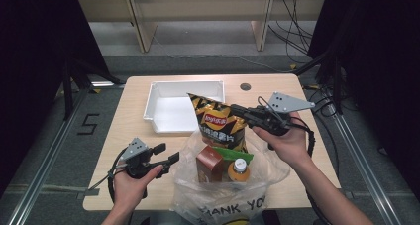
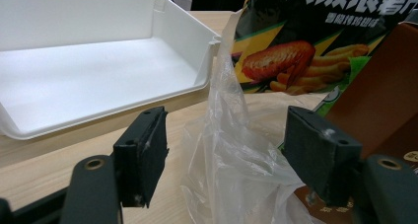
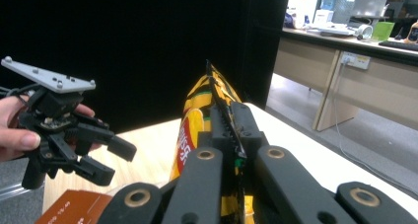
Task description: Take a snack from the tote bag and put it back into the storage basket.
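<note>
Hands hold a two-jaw gripper each over a light wooden table [image 1: 133, 93]. At the near left, the left gripper [image 1: 167, 153] sits low by the table's near edge with its jaws apart and nothing pressed between them; in the left gripper view its pads [image 2: 148, 152] stand on either side of a fold of the clear plastic bag [image 2: 231, 160] without touching it. Farther back and slightly right of that gripper lies a white tray [image 1: 157, 93], open side up, in the far middle of the table. Right of the left gripper, at the near middle, the plastic bag stands open, and inside it sit a brown carton [image 1: 208, 164] and, just right of it, a bottle with a white cap [image 1: 239, 167]. Above these, a black and yellow chip bag [image 1: 218, 123] is lifted upright, its lower end at the bag's mouth and its upper part in front of the tray's near right corner. At the right, the right gripper [image 1: 236, 109] reaches in from the right side with its jaws clamped together on the chip bag's top right edge; the right gripper view shows the crimped seam [image 3: 217, 105] pinched between the pads.
</note>
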A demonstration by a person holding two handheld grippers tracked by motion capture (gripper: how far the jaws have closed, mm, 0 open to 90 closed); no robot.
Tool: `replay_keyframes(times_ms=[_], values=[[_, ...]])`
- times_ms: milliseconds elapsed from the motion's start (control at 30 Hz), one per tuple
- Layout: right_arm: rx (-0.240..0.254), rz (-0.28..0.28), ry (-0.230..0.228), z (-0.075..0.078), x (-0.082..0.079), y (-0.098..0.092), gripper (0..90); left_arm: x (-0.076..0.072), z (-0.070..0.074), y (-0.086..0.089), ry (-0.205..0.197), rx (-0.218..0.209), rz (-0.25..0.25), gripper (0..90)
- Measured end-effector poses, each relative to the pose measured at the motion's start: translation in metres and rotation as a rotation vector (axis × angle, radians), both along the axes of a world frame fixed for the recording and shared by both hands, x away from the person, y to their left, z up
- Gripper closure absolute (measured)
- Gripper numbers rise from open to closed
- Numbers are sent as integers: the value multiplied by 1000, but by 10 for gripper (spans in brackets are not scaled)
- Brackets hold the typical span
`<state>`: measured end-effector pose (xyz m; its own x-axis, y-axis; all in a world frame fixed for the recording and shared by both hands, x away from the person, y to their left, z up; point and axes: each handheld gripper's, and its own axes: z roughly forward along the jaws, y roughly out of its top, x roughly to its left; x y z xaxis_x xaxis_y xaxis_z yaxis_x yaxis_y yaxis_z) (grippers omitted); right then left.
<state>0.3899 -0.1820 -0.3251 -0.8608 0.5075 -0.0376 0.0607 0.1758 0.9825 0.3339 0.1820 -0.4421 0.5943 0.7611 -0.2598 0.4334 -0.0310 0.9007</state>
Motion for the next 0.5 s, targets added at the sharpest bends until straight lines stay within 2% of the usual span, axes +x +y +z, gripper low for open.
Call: replay_keyframes(times_ms=[67,167,200,233,267,300,333,367,400,433,467,500], values=[[5,-16,-1,2,0,1,900,0,0,0,0,0,0,326],[9,-14,-9,4,2,2,900,0,1,0,-2,1,-4,326],[10,2,-10,5,2,2,900,0,1,-1,-2,1,-4,325],[13,-11,-26,6,3,2,900,0,1,-1,-2,1,-5,326],[20,-15,-17,6,2,2,900,0,1,-1,-2,0,-5,326],[18,3,-34,7,4,2,900,0,1,-1,0,0,-2,325],[25,-7,-12,7,3,3,900,0,0,0,0,0,-1,326],[22,-11,-37,9,5,2,900,0,0,0,1,-1,-2,326],[24,-8,-41,10,5,2,900,0,-1,-1,16,-23,-8,326],[39,-7,-15,10,3,4,900,0,-1,-1,14,-20,-8,326],[32,-13,-31,12,4,3,900,0,-1,-1,12,-18,-8,325],[37,3,-18,13,4,4,900,0,0,-1,11,-11,-6,326]])
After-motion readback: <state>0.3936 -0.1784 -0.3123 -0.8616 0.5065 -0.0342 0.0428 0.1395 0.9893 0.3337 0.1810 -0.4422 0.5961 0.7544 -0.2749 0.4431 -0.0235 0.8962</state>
